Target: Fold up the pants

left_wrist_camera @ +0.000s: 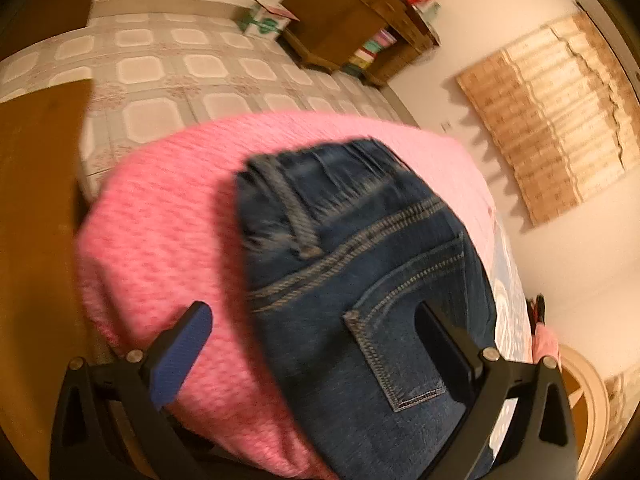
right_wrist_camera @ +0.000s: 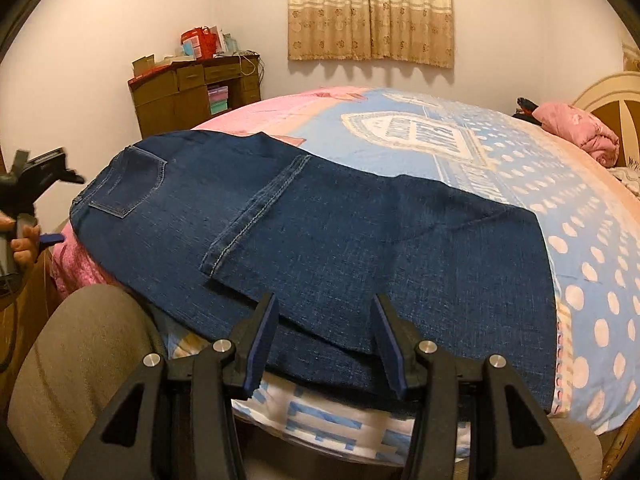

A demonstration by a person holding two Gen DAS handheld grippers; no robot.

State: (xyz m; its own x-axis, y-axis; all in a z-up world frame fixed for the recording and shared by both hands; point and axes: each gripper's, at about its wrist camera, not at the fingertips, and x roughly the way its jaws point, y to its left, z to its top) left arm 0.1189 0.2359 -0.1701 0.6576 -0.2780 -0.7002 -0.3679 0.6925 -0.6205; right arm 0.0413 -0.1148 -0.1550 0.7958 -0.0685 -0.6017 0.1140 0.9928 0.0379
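2 grippers are near the dark blue denim pants (right_wrist_camera: 320, 220), which lie folded across the pink and blue bed cover (right_wrist_camera: 540, 200). The left gripper (left_wrist_camera: 312, 320) is wide apart over the waist, holding nothing. The right gripper (right_wrist_camera: 324, 320) is apart too, its blue pads (right_wrist_camera: 260, 344) beside the pants' near edge, not squeezing.

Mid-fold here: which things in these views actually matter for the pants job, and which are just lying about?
For the job:
- jeans, already folded over once
- bed they lie on
- left gripper, open
- right gripper, open over the jeans' near edge

Lying about:
- pink bundle near the headboard
- wooden desk with clutter
- curtain
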